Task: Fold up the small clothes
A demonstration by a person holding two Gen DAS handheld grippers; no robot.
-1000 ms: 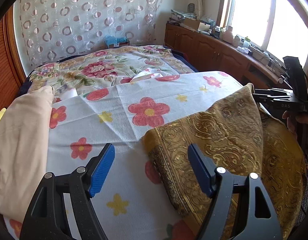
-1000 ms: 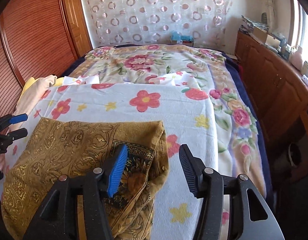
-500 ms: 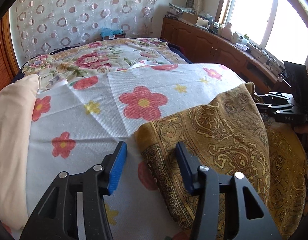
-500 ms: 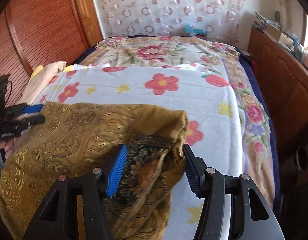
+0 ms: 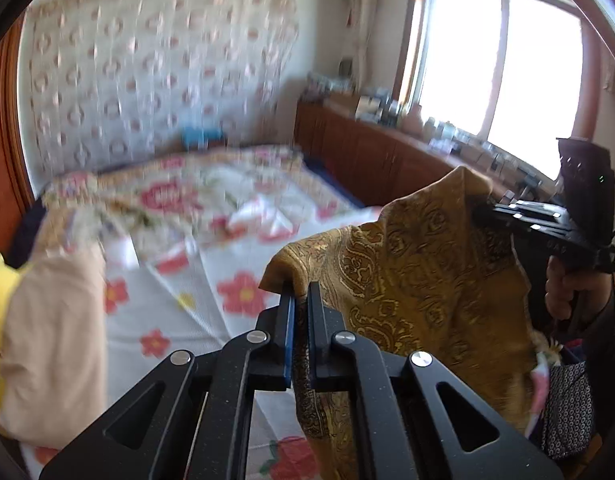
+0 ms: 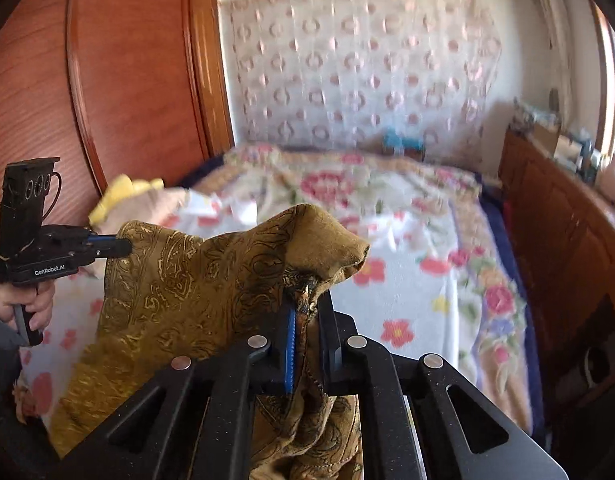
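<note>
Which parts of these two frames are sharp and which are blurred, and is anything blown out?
Left wrist view: left gripper and gold patterned garment sharp, bedspread and curtain smeared, window blown out. Right wrist view: right gripper and garment sharp, bed and curtain motion-blurred; fisheye bends the wardrobe.

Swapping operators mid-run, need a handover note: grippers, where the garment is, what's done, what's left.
Left gripper: jaws just closed, shut on one corner of the gold paisley garment.
Right gripper: jaws just closed, shut on the opposite corner.
Garment hangs stretched between the two, raised above the flowered white sheet on the bed.
Done: both corners gripped, garment picked up.
Left: probably spread it flat on the sheet, then fold. No fold is visible yet.
</note>
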